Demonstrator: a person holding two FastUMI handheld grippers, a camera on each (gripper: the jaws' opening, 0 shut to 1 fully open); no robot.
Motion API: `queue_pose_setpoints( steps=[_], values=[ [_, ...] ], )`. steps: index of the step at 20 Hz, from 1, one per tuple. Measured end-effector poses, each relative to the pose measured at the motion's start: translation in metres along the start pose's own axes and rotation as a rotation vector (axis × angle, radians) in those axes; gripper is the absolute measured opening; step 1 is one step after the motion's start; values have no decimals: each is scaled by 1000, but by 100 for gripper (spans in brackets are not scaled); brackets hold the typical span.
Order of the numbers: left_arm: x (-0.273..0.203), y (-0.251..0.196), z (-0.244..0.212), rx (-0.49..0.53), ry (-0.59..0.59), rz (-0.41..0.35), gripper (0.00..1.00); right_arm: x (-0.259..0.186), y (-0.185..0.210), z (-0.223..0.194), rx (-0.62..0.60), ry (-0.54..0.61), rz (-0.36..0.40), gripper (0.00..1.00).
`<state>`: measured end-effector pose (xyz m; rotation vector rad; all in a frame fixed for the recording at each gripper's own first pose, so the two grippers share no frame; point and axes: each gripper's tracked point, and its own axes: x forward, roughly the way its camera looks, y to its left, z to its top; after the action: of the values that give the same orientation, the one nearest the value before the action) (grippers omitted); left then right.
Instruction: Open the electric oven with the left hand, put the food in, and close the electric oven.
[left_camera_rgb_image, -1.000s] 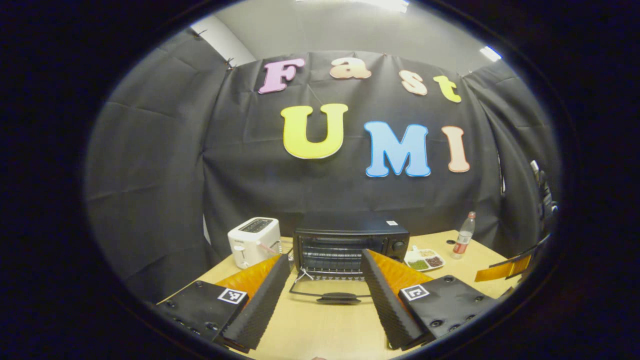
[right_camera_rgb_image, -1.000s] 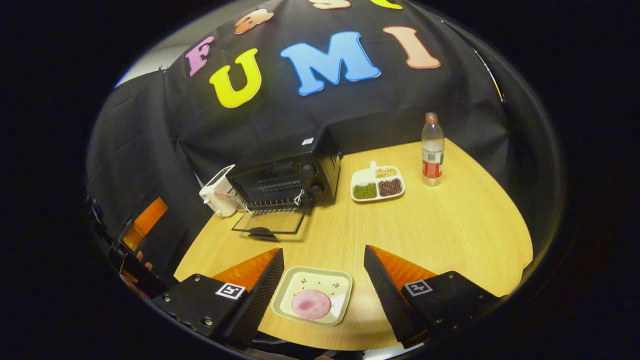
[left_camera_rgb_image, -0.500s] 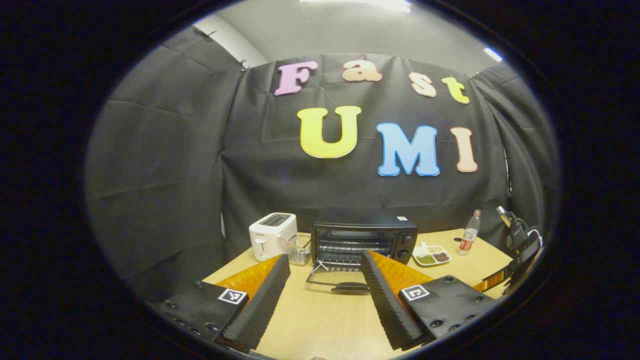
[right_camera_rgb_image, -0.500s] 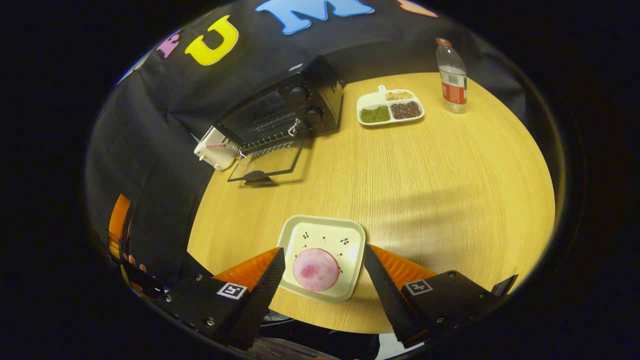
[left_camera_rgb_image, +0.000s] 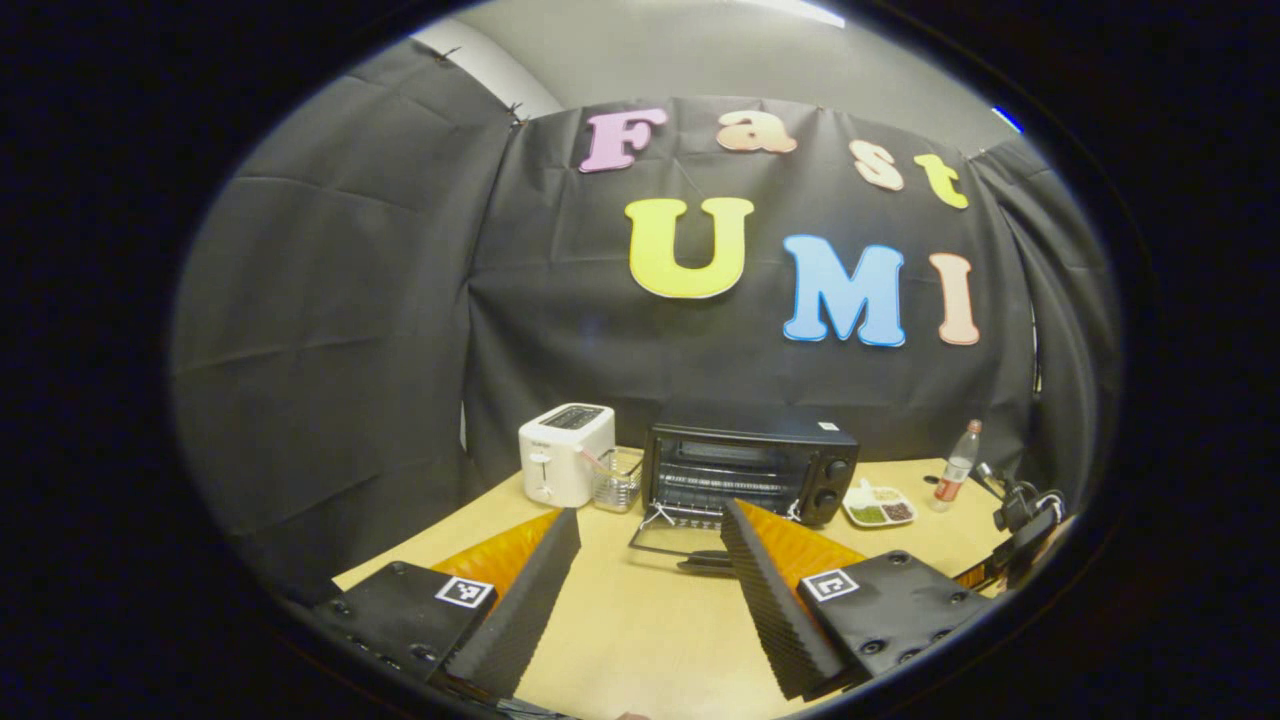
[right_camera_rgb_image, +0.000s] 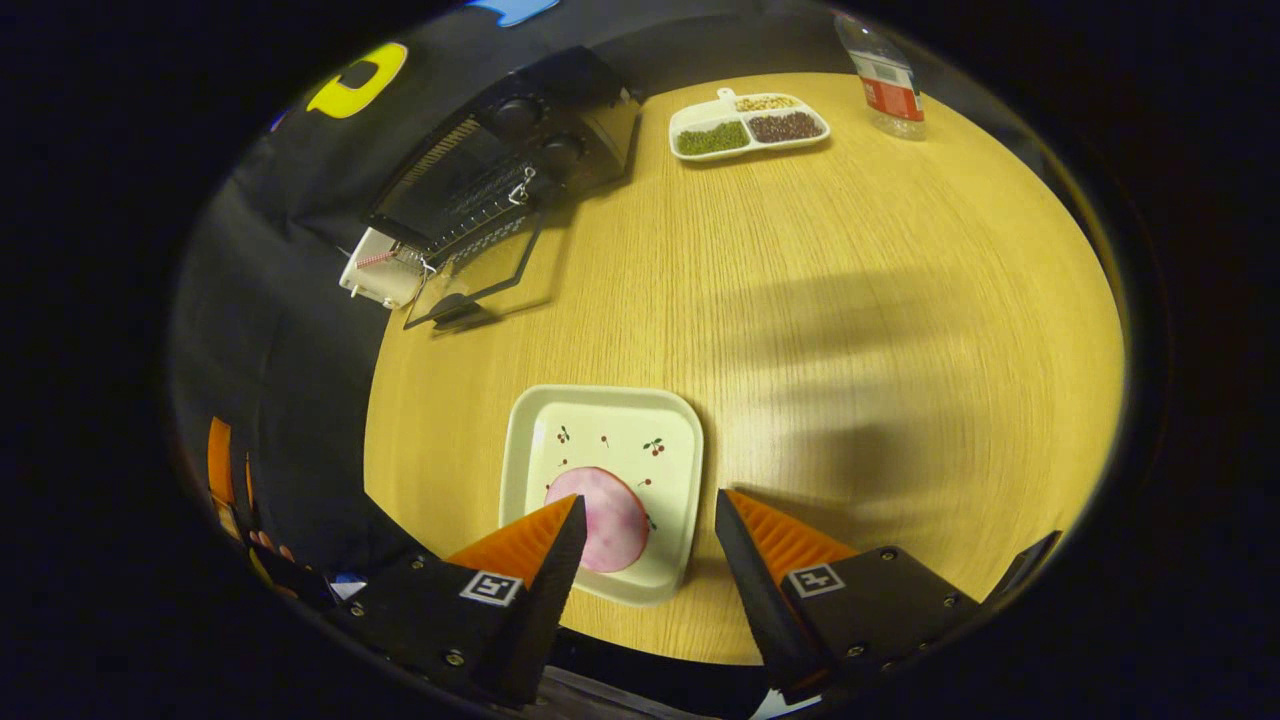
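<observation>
Both grippers' fingers spread, holding nothing; toaster (left_camera_rgb_image: 566, 453) and wire basket (left_camera_rgb_image: 617, 479) flank the open oven (left_camera_rgb_image: 745, 460).

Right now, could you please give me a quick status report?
Both tools open: left tool holds nothing, right tool over the plate with the pink food. Oven door down. Path clear.

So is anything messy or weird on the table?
Nothing is spilled or broken. The oven door hangs open, flat toward the table, which fits the job. The food sits off-centre on its plate, near one edge. The bottle stands upright.
</observation>
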<state>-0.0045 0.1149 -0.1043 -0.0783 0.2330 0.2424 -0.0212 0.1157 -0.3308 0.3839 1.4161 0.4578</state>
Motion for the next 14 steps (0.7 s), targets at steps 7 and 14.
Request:
queue_pose_setpoints(
  steps=[7,14],
  values=[
    [4,12,10,19,-24,23,100,14,-19,-4,18,38,-48,41],
    [12,-2,16,30,-41,-8,100,15,-13,-17,-40,95,-36,37]
  ],
)
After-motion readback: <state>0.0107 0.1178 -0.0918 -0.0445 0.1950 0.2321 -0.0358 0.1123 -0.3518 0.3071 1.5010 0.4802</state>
